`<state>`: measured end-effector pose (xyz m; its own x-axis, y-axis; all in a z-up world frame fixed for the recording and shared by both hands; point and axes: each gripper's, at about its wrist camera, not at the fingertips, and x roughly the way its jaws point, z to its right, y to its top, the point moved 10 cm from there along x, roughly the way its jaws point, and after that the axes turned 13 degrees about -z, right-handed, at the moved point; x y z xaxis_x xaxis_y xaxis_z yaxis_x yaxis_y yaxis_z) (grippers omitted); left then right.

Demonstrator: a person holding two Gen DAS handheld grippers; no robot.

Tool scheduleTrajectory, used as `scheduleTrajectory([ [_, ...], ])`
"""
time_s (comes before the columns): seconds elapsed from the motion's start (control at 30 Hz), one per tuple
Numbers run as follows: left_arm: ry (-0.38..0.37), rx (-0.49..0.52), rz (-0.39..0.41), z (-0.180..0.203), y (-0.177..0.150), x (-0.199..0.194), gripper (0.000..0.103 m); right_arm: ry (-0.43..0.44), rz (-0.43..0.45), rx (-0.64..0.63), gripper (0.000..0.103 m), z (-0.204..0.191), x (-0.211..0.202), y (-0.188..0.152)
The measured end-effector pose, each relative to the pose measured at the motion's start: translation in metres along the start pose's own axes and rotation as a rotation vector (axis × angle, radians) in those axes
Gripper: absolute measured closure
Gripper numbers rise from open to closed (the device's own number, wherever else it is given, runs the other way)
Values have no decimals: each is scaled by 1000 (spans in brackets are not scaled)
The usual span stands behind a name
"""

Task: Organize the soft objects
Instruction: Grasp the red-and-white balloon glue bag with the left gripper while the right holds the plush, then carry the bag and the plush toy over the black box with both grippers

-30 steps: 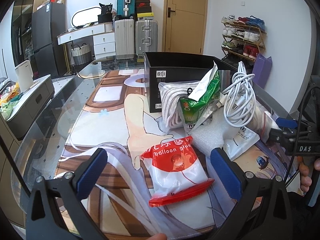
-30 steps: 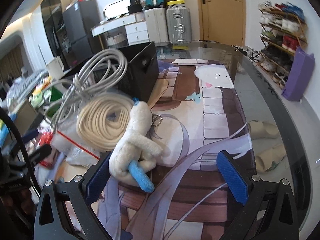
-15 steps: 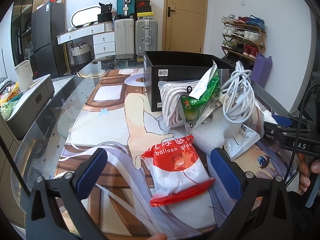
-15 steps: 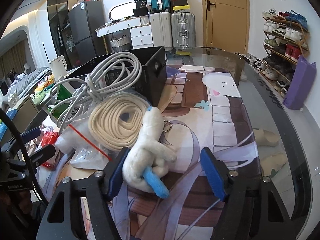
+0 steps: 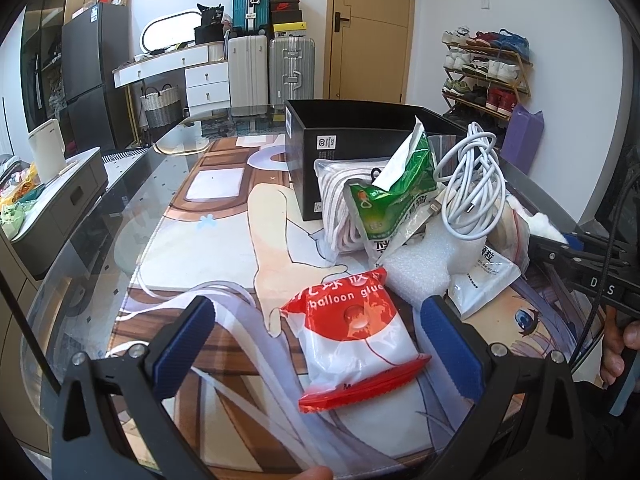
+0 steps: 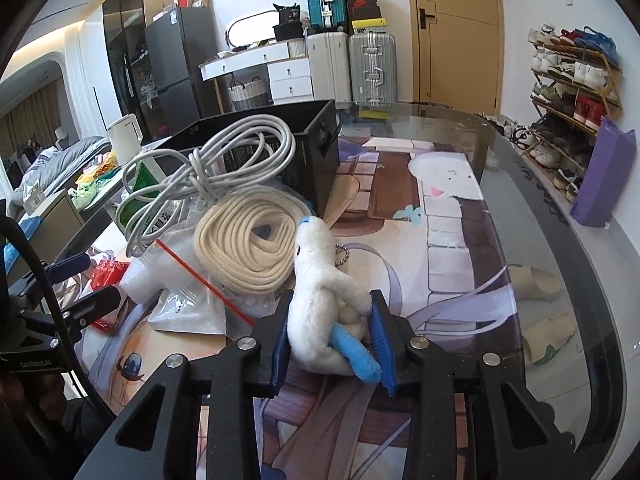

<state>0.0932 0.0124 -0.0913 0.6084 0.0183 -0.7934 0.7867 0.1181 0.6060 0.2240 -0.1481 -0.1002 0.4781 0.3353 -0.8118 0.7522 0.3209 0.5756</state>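
A white plush toy (image 6: pixel 320 280) with blue flippers and a bead chain lies on the printed mat. My right gripper (image 6: pixel 331 300) has its jaws closing, and the blue pads press the plush from both sides. Beside it to the left are a coil of cream rope (image 6: pixel 248 248) and a bundle of white cable (image 6: pixel 208 172). My left gripper (image 5: pixel 316 308) stands open low over a red and white balloon glue bag (image 5: pixel 352 340), without touching it. A green tissue pack (image 5: pixel 396 196) and a striped cloth bundle (image 5: pixel 336 200) lean against the open black box (image 5: pixel 360 136).
White foam (image 5: pixel 420 264) and a white sachet (image 5: pixel 484 276) lie in the pile by the box. The glass table's curved edge (image 6: pixel 560 240) runs along the right, with slippers visible on the floor beneath. A person's hand (image 5: pixel 616 344) holds the right gripper's handle.
The right gripper's jaws came together from wide open onto the plush toy. The left gripper stayed still over the red bag.
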Motion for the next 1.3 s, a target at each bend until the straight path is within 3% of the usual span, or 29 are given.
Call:
scheduleTrajectory([
  [0.4,-99,-55,-5,-7,1,-5,5,-4,78,8,67,5,-19,10],
  [0.5,-93,-32,-14,-3,0,-4,16,-3,87,5,67,4,-21,11],
  [0.67,-113,6,-36,8,-3,-5,44,-1,93,2,67,2,-23,10],
  [0.77,-112,15,-32,10,-2,-8,52,-2,106,3,67,2,-27,11],
  [1.03,-127,11,-4,9,4,-19,60,-8,146,3,67,2,-40,17],
  [1.3,-128,3,45,4,15,-34,60,-7,184,5,67,2,-53,24],
])
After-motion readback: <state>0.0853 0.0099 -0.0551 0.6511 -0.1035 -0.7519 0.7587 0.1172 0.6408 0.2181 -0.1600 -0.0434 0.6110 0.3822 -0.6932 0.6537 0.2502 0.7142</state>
